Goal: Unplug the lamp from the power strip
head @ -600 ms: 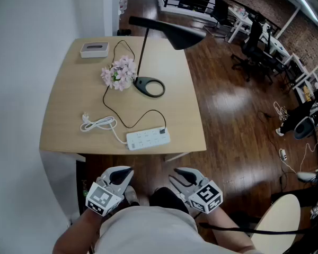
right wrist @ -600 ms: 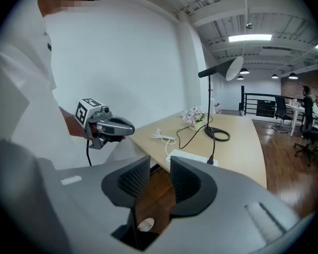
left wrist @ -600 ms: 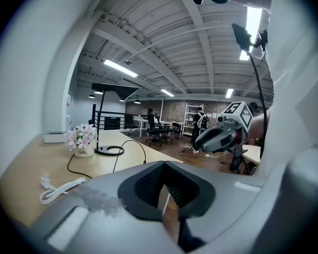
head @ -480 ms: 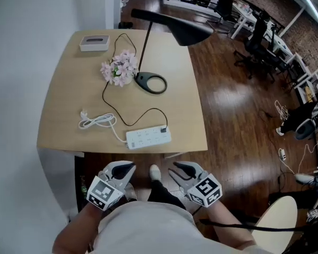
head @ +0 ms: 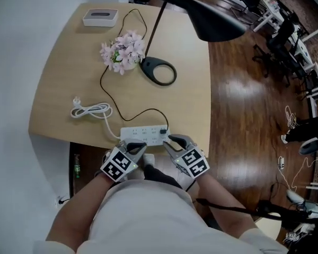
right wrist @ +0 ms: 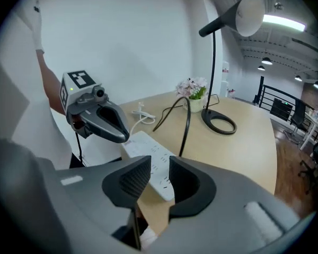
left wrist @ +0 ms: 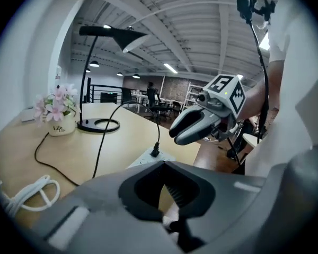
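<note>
The white power strip (head: 144, 135) lies at the table's near edge. A black plug (head: 163, 132) sits in its right end, and its black cord runs back to the black desk lamp's ring base (head: 159, 71). The lamp's head (head: 206, 15) hangs above. My left gripper (head: 138, 148) is shut and empty, just short of the strip's middle. My right gripper (head: 168, 140) hovers just in front of the plug, its jaws a narrow gap apart with nothing between them. The strip (right wrist: 153, 168) shows through that gap in the right gripper view. The plug (left wrist: 155, 153) shows upright in the left gripper view.
A small pot of pink flowers (head: 123, 52) stands left of the lamp base. A white box (head: 100, 17) sits at the far left corner. The strip's own coiled white cord (head: 90, 111) lies on the left of the wooden table (head: 53, 89). Right of the table is wood floor.
Both grippers have moved forward from in front of the body up to the table's near edge by the power strip. The head view has shifted closer over the table.
</note>
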Demonstrator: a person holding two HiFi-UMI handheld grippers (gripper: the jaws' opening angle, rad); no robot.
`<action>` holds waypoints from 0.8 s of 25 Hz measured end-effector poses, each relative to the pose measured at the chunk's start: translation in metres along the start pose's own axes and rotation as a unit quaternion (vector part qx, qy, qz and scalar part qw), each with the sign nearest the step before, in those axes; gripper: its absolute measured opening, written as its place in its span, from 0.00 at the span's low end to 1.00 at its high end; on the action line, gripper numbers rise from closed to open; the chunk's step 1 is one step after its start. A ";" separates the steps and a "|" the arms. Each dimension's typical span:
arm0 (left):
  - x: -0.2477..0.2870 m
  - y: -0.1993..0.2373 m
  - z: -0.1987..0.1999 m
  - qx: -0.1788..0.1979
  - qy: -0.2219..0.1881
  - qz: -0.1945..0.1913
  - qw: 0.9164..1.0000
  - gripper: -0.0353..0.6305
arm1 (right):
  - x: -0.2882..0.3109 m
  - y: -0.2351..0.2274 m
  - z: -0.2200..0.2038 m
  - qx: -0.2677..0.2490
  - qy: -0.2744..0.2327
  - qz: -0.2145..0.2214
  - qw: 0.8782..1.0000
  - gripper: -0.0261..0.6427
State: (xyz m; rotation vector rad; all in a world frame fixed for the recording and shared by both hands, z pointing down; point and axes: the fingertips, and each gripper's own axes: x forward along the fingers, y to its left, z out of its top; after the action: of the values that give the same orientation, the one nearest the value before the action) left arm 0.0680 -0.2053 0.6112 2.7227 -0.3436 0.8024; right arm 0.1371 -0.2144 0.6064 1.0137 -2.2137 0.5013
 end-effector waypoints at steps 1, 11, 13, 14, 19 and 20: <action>0.011 0.003 -0.001 -0.001 0.011 -0.001 1.000 0.06 | 0.007 -0.009 -0.002 -0.011 0.010 0.003 1.000 0.20; 0.070 0.012 -0.018 -0.022 0.090 0.000 0.996 0.06 | 0.047 -0.028 -0.024 -0.132 0.067 0.096 0.984 0.20; 0.076 0.013 -0.020 -0.022 0.102 -0.003 0.995 0.06 | 0.050 -0.029 -0.023 -0.161 0.070 0.111 0.978 0.19; 0.079 0.013 -0.021 -0.022 0.108 -0.005 0.994 0.06 | 0.051 -0.029 -0.024 -0.173 0.072 0.120 0.975 0.18; 0.085 0.015 -0.029 -0.008 0.145 -0.006 0.989 0.06 | 0.054 -0.025 -0.026 -0.232 0.079 0.158 0.956 0.14; 0.085 0.015 -0.030 -0.015 0.150 -0.007 0.989 0.06 | 0.054 -0.025 -0.026 -0.240 0.081 0.163 0.954 0.13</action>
State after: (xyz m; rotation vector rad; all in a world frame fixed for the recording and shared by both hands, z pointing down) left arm 0.1185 -0.2217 0.6854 2.5225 -0.2666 1.1713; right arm 0.1399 -0.2437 0.6638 0.3438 -2.2059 0.1572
